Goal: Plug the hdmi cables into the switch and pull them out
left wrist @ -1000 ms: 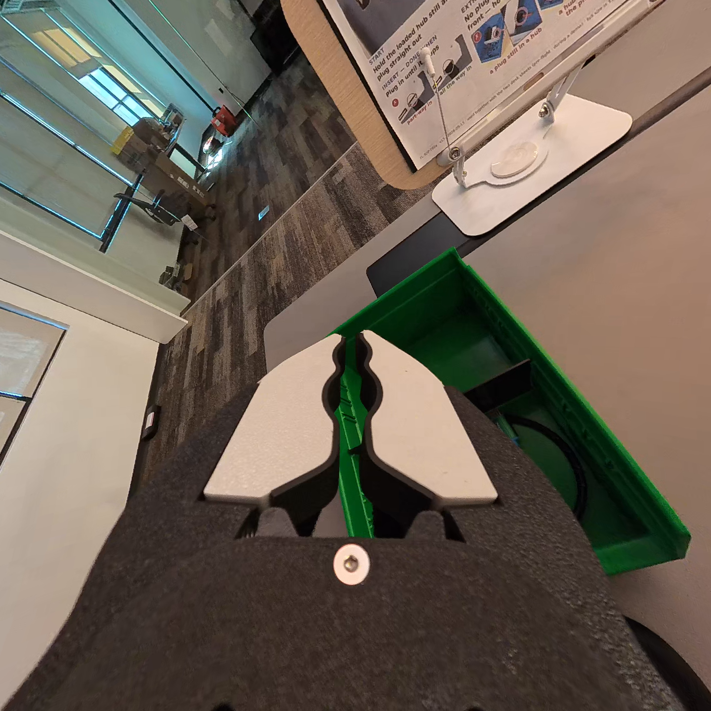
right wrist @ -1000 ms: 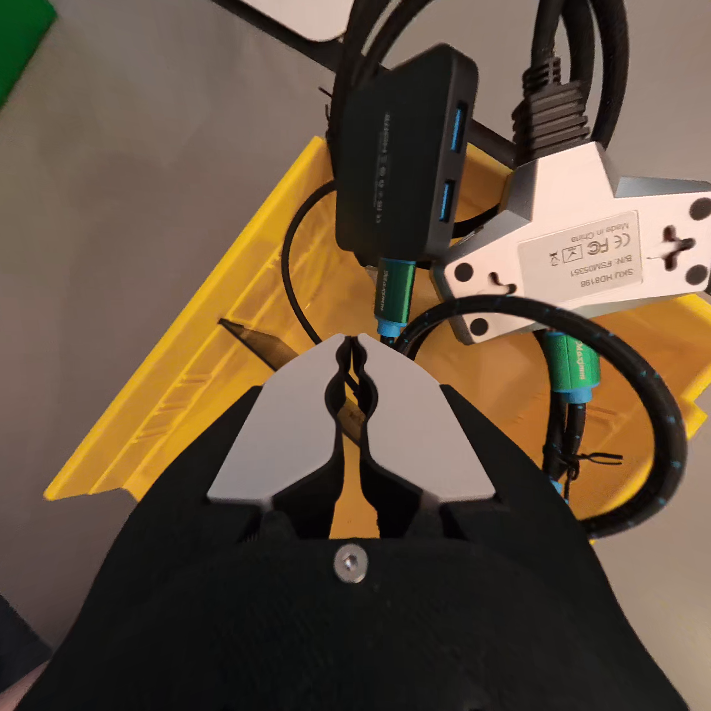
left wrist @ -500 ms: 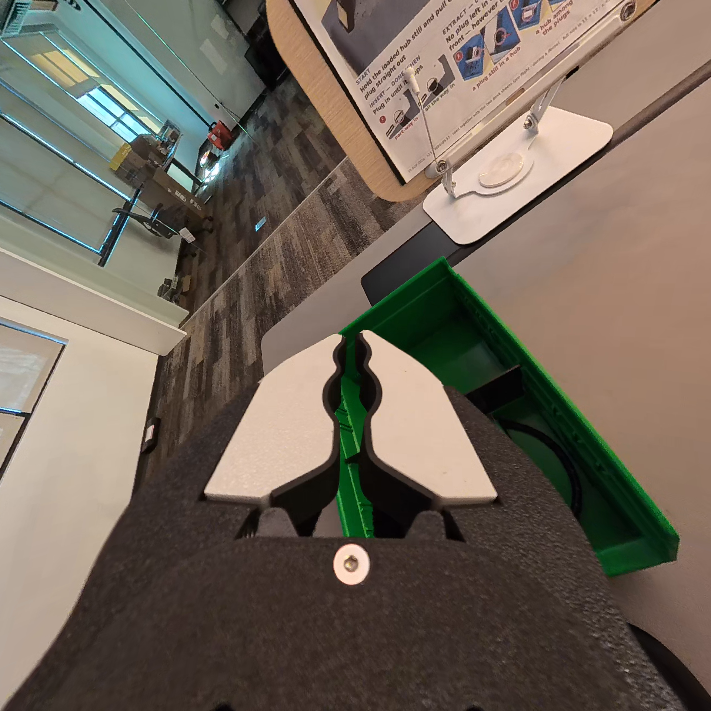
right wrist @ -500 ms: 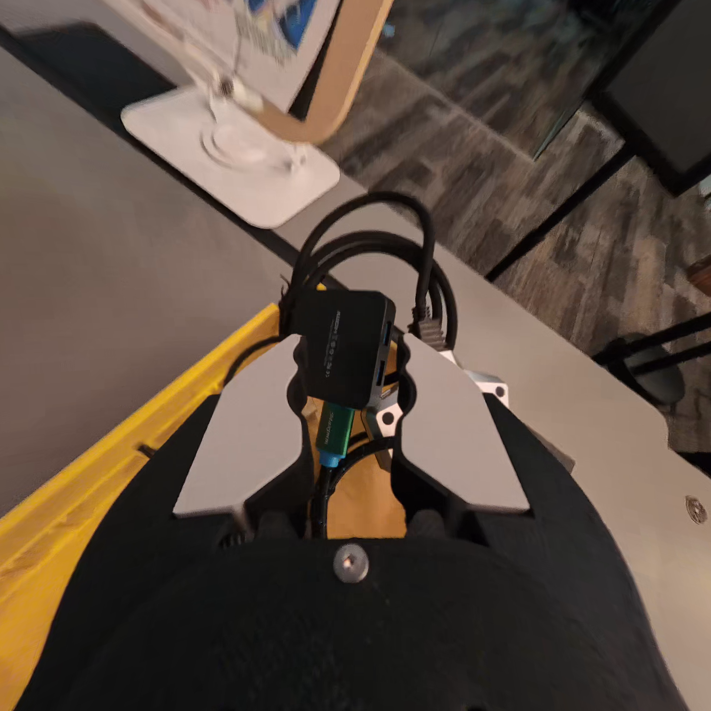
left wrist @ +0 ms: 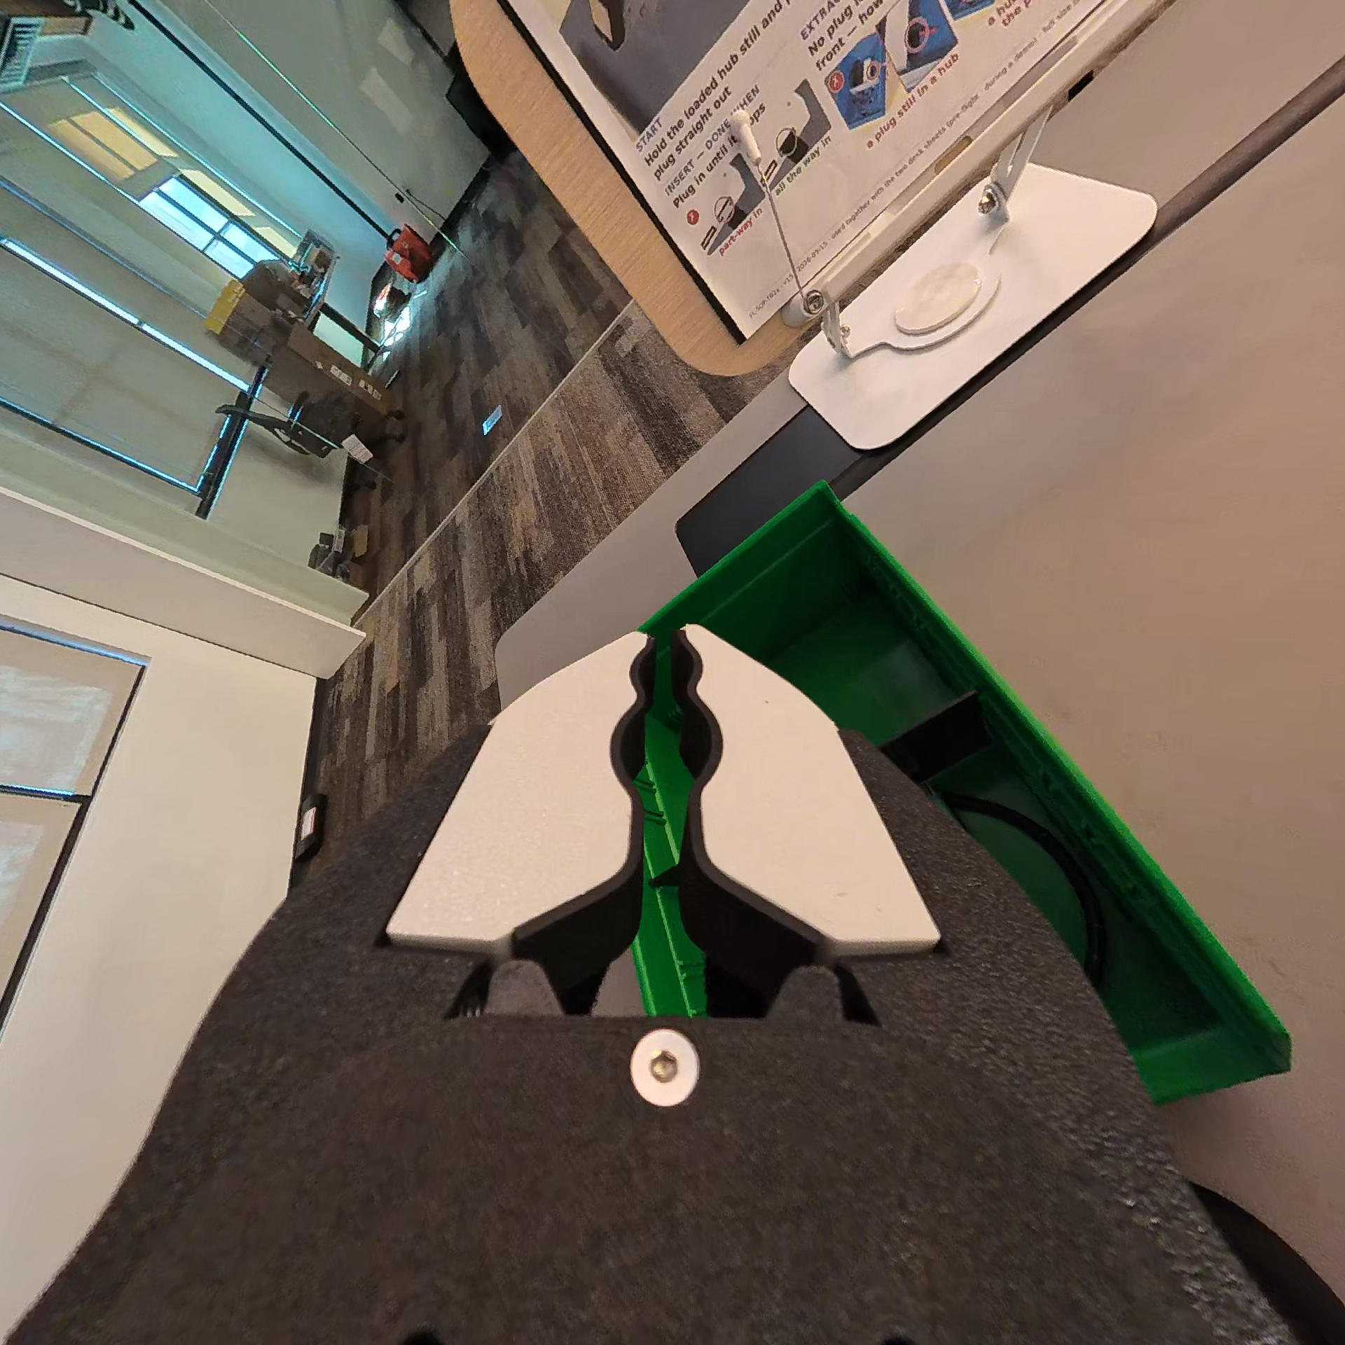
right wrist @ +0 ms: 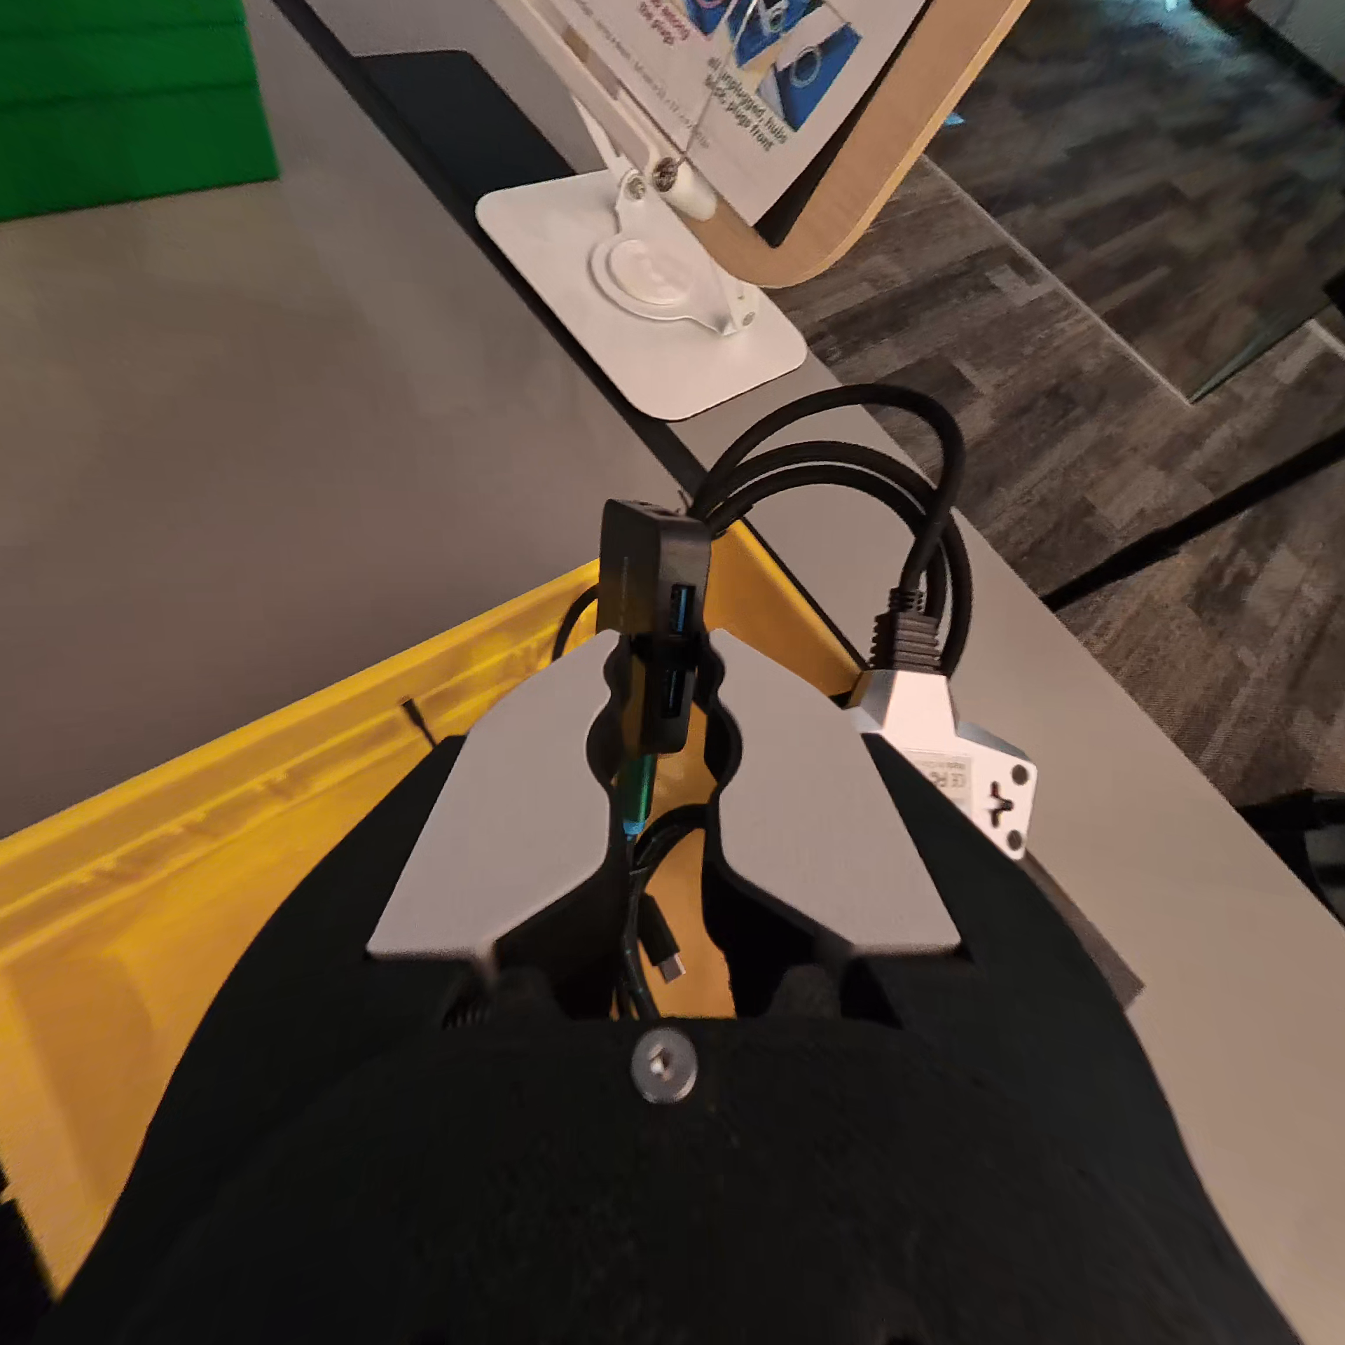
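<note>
My right gripper (right wrist: 662, 640) is shut on a black hub (right wrist: 651, 560), held on edge above the yellow bin (right wrist: 291, 771). A green HDMI plug (right wrist: 639, 790) sits in the hub's lower end, and its cable hangs down between the fingers. A silver switch (right wrist: 924, 720) with a black cable (right wrist: 859, 466) looped from it hangs at the right, over the bin's edge. My left gripper (left wrist: 662, 640) is shut and empty, over the near wall of a green bin (left wrist: 1208, 1062). A black cable (left wrist: 1084, 895) lies coiled in that bin.
A white stand base (left wrist: 1004, 313) holding an instruction board stands at the table's far edge, and also shows in the right wrist view (right wrist: 655, 320). The green bin (right wrist: 124, 109) is at the far left there. Beyond the edge is carpet floor. My hands' fingertips stand some 50 cm from each other. The silver switch (right wrist: 924, 720) lies around 9 cm away from my right fingertips.
My right gripper opened, moved in around the black hub and closed on it. The hub now stands on edge. My left gripper stayed shut and barely shifted over the green bin.
</note>
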A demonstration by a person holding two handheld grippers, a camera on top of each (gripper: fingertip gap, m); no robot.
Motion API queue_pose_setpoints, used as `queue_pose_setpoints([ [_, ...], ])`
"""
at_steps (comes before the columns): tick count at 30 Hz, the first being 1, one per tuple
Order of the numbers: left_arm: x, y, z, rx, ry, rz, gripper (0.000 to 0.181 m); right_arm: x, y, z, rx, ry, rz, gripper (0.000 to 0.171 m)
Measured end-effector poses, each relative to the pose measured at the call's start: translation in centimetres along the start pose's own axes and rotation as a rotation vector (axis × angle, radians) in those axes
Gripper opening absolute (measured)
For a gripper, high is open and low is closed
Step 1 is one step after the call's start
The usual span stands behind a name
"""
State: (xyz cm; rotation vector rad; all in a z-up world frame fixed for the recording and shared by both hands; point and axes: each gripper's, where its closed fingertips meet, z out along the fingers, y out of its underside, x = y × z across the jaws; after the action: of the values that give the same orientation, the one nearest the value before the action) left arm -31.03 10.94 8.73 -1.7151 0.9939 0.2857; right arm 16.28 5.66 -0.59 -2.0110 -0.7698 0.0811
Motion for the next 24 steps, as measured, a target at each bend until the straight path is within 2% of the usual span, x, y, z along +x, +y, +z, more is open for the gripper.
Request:
queue_pose_setpoints([
  [4, 0.2, -0.2, 0.0, 0.002, -0.002, 0.009, 0.003, -0.7, 0.6, 0.2, -0.023, -0.078, 0.059, 0.017],
  [8, 0.3, -0.3, 0.2, 0.003, -0.006, 0.015, 0.003, -0.6, 3.1, 1.4, -0.152, -0.1, 0.105, 0.021],
  [11, 0.4, -0.4, 0.3, 0.004, -0.008, 0.021, 0.003, -0.1, 2.4, 2.1, -0.107, -0.086, 0.088, 0.022],
  [15, 0.6, -0.4, 0.5, -0.002, -0.007, 0.031, 0.003, -0.4, 2.7, 1.4, -0.151, -0.142, 0.155, 0.016],
  [19, 0.7, -0.7, 0.4, 0.005, -0.007, 0.037, 0.003, -0.5, 4.3, 0.2, -0.377, -0.021, 0.038, 0.016],
  [24, 1.0, -0.9, 0.4, 0.009, -0.004, 0.048, 0.003, -1.1, 7.5, 1.8, -0.576, -0.034, 0.063, 0.016],
])
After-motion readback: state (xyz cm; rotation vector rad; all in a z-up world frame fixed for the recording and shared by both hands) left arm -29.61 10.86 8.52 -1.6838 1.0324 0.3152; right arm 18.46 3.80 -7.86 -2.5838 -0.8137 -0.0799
